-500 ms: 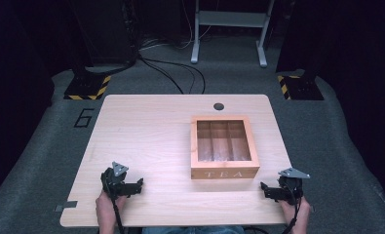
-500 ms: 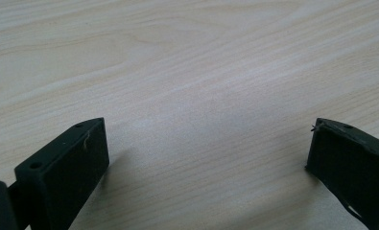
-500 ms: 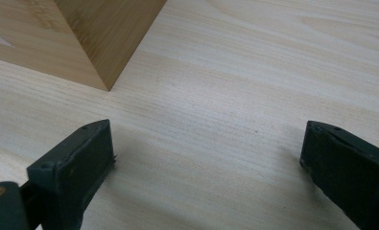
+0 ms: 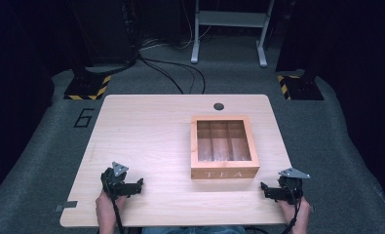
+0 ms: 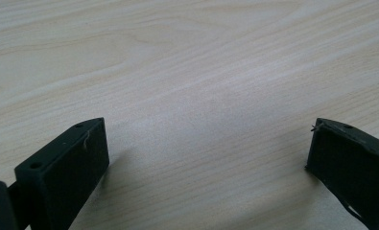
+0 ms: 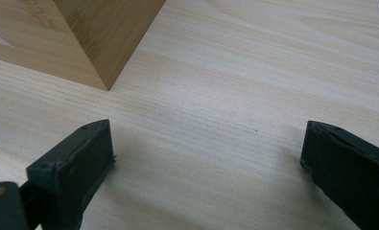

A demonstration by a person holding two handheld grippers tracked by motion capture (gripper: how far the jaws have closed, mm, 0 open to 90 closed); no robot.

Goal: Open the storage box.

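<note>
The light wooden desk point(image 4: 146, 141) carries a wooden tea box point(image 4: 223, 147) with a clear lid, standing right of the middle and marked "TEA" on its front wall. The left gripper point(image 4: 137, 184) rests near the front edge, well apart from the box, with its jaws wide and nothing between them. The right gripper point(image 4: 264, 187) sits just beside the box's front right corner, jaws also wide and empty.

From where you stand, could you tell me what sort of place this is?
Probably a lab recording station: a bare wooden table on grey carpet, hazard-striped stand bases, loose floor cables, and one wooden tea box.
</note>
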